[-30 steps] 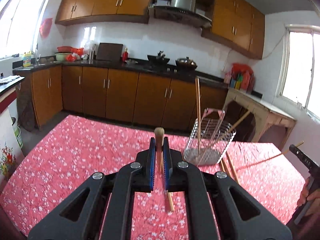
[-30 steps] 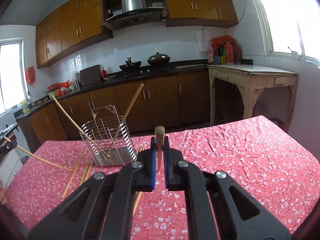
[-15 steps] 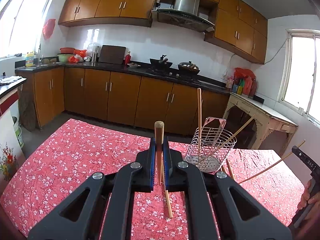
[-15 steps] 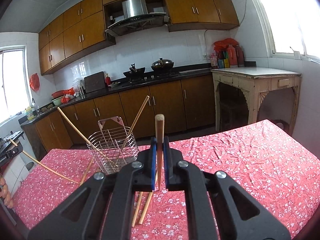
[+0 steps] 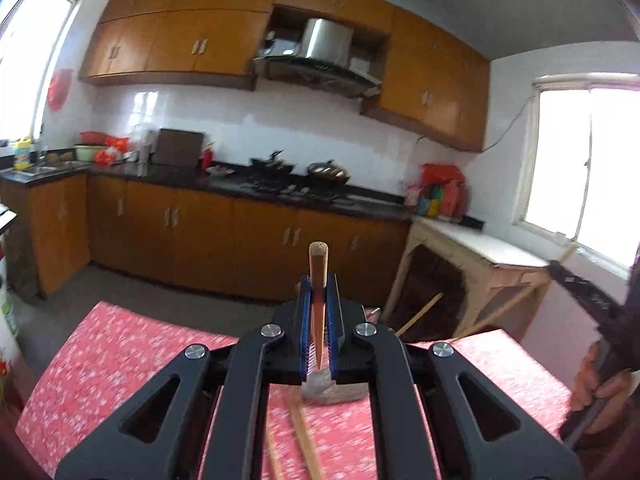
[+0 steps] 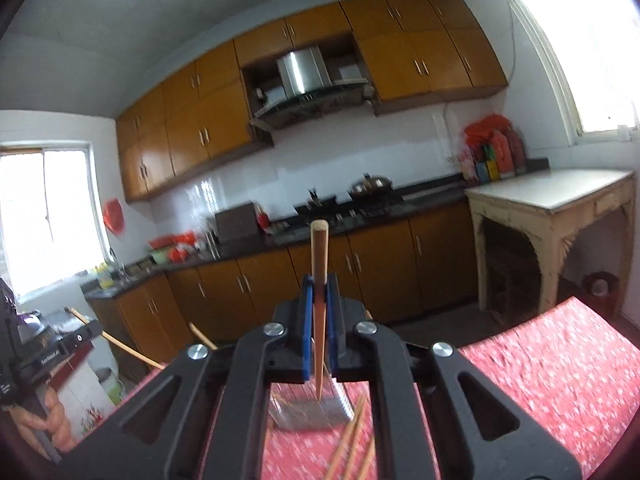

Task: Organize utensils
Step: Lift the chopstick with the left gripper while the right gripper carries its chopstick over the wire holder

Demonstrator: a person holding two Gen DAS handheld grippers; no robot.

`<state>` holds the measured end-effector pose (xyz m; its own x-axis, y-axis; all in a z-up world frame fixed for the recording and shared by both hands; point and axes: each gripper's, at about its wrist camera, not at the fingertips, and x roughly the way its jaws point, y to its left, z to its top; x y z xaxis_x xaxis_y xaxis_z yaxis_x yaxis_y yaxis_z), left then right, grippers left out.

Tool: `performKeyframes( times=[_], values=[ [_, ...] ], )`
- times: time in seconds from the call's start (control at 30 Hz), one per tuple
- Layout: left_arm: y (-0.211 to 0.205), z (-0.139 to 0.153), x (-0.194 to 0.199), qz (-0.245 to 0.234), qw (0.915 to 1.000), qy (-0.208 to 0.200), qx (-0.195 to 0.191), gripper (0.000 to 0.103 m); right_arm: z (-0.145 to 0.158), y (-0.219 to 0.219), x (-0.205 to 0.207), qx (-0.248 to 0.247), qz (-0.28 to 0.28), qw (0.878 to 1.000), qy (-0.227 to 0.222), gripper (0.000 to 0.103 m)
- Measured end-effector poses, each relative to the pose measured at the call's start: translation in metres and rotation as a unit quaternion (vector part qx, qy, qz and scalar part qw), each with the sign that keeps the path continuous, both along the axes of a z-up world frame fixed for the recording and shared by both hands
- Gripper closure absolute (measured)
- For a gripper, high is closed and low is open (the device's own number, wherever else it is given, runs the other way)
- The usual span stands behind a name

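My left gripper (image 5: 319,284) is shut on a wooden chopstick (image 5: 319,268) that stands upright between the blue pads, tip down over the wire utensil basket (image 5: 334,388), which is mostly hidden behind the jaws. My right gripper (image 6: 319,284) is shut on another wooden chopstick (image 6: 319,256), also upright, its tip just above the same basket (image 6: 308,410). Loose chopsticks lie on the red cloth beside the basket in the left wrist view (image 5: 304,436) and in the right wrist view (image 6: 350,440). A chopstick in the basket sticks out past the jaws (image 5: 420,314).
The table carries a red flowered cloth (image 5: 120,356), also seen in the right wrist view (image 6: 560,372). Behind stand brown kitchen cabinets (image 5: 192,224) and a pale side table (image 6: 552,216). The other hand and gripper show at the edges (image 5: 600,380), (image 6: 44,352).
Both grippers have lifted and moved in over the basket, each still holding its chopstick upright. The basket has slid from beside the jaws to under and behind them in both views.
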<state>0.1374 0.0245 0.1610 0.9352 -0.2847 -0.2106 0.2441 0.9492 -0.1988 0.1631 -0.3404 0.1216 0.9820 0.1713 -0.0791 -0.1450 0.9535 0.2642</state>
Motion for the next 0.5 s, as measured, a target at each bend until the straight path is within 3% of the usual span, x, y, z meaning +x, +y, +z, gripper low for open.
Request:
performKeyframes(
  times=[0.13, 0.2, 0.27, 0.37, 0.5],
  values=[
    [-0.019, 0.014, 0.008, -0.012, 0.9997, -0.019, -0.011, 0.096, 0.01, 0.013, 0.026, -0.005, 0.007, 1.0, -0.018, 0.095],
    [-0.035, 0.016, 0.021, -0.001, 0.9996, -0.027, 0.008, 0.096, 0.009, 0.019, 0.039, -0.008, 0.01, 1.0, -0.017, 0.095],
    [-0.048, 0.011, 0.037, 0.014, 0.999, -0.028, 0.032, 0.096, 0.004, 0.026, 0.056, -0.013, 0.014, 1.0, -0.01, 0.095],
    [-0.056, 0.001, 0.059, 0.013, 0.9994, -0.008, 0.03, 0.096, -0.006, 0.035, 0.079, -0.022, 0.016, 1.0, 0.008, 0.095],
    [-0.057, -0.003, 0.071, 0.035, 0.9984, -0.037, 0.026, 0.096, -0.017, 0.041, 0.101, -0.024, 0.019, 0.999, 0.025, 0.095]
  ],
)
